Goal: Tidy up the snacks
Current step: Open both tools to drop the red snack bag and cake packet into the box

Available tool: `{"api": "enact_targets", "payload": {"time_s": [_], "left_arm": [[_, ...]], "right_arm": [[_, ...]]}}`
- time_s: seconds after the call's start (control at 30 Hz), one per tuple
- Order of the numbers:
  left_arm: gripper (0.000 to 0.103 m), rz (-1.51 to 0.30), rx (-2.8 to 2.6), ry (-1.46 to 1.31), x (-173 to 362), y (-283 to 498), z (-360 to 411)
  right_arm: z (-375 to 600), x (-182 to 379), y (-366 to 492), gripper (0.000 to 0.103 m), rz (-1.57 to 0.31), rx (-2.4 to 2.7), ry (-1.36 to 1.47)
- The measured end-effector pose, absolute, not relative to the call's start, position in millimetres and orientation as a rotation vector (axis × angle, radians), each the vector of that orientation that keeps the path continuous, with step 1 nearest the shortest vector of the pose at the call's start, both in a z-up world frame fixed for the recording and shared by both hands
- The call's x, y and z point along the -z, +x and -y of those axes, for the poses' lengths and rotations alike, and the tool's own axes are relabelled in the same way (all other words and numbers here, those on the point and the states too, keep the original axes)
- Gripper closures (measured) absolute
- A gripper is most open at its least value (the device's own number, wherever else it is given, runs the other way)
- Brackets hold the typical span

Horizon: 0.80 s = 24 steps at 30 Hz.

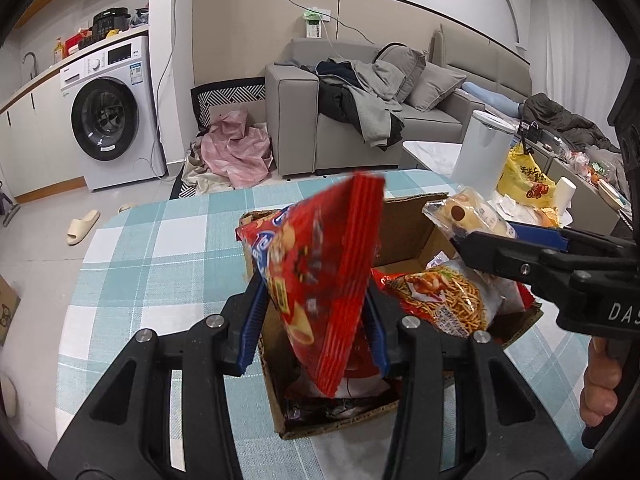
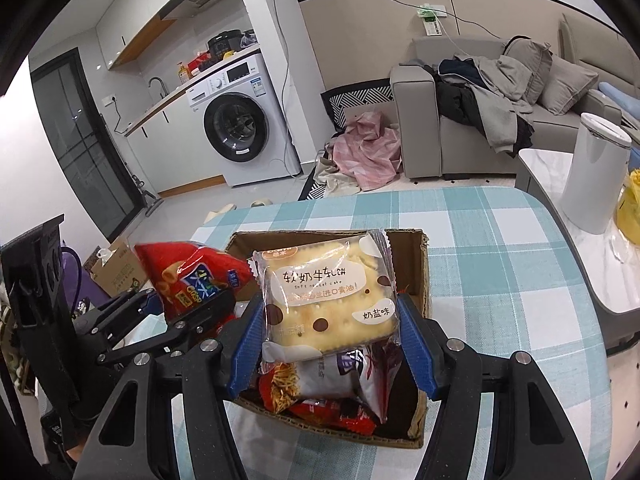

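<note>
left gripper (image 1: 316, 316) jaws clamped on red chip bag (image 1: 316, 264) | right gripper (image 2: 332, 332) jaws half-spread, gripping cracker pack (image 2: 326, 300) by its sides | both held above cardboard box (image 2: 416, 272) of snack packets (image 2: 316, 384) | box on checked desk (image 2: 500, 280)

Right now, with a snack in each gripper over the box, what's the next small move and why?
Probably lower the right gripper a little and release the cracker pack into the box. It already hangs above the snacks inside, while the left gripper holds the red bag over the box's other side.
</note>
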State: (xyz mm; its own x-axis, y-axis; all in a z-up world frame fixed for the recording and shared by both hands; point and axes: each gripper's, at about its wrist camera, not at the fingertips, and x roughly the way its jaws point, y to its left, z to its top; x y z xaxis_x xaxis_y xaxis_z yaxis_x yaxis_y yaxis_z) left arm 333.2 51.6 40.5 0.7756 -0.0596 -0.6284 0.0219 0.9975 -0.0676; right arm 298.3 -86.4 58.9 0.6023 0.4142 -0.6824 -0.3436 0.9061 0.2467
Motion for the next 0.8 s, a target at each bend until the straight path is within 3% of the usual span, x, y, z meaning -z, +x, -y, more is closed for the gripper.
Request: {"api": "enact_targets", "payload": {"time_s": [0.4,0.67,0.73,0.8], "left_arm": [[0.062,-0.69,0.049,-0.072,-25.8,351.2,-52.4],[0.061,-0.663,0.062,-0.047,-31.9,336.4,-53.4],[0.054,-0.662,0.062,-0.051,-34.2,331.1,-54.3],[0.027,-0.652,0.062,-0.063,-38.0,324.5,-55.8]], "right_arm": [[86.0,-50.8,311.9,0.037,-0.816,-0.441,0.101],[89.2,-57.6,304.7,0.022,-0.784,-0.461,0.098],[90.6,-60.3,301.7,0.017,-0.772,-0.459,0.09],[93.1,-63.5,297.7,0.014,-0.761,-0.459,0.087]]}}
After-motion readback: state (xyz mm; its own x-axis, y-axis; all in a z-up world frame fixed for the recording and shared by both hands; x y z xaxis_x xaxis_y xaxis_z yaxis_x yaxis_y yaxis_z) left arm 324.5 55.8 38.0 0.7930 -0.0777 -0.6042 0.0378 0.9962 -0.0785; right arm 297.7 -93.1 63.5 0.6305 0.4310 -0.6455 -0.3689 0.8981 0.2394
